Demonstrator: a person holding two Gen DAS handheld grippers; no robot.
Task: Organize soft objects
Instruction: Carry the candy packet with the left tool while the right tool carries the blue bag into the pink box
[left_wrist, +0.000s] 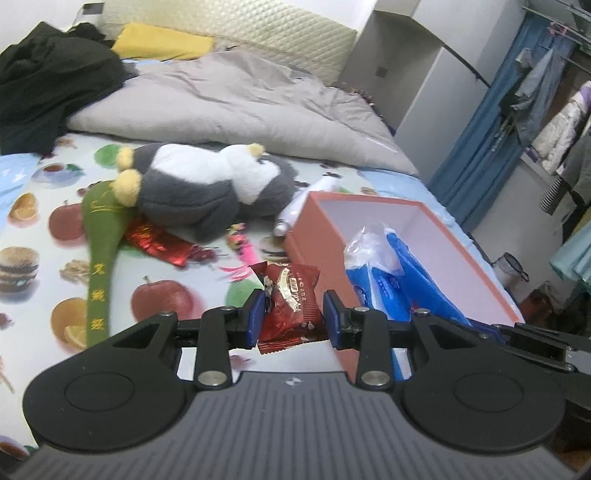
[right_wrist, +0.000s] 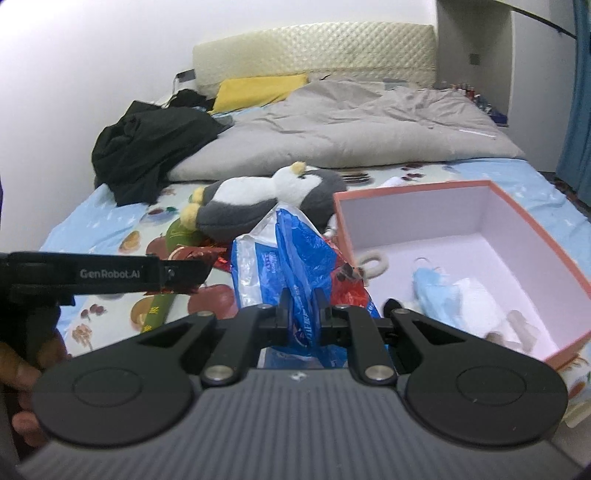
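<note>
My left gripper (left_wrist: 294, 317) is shut on a dark red snack packet (left_wrist: 290, 308), held above the bed beside the pink box (left_wrist: 317, 236). My right gripper (right_wrist: 302, 314) is shut on a blue and white plastic bag (right_wrist: 291, 258), held just left of the pink box (right_wrist: 535, 236); the bag also shows in the left wrist view (left_wrist: 391, 273). A grey and white penguin plush (left_wrist: 207, 188) lies on the fruit-print sheet behind; it also shows in the right wrist view (right_wrist: 266, 199). The box holds a blue face mask (right_wrist: 432, 288) and white items.
A green cloth strip (left_wrist: 99, 258), a red foil packet (left_wrist: 155, 240) and a white tube (left_wrist: 295, 210) lie on the sheet. A grey duvet (left_wrist: 236, 99), black clothes (left_wrist: 48, 85) and a yellow pillow (left_wrist: 162, 42) lie farther back. The left gripper's body (right_wrist: 110, 275) shows in the right wrist view.
</note>
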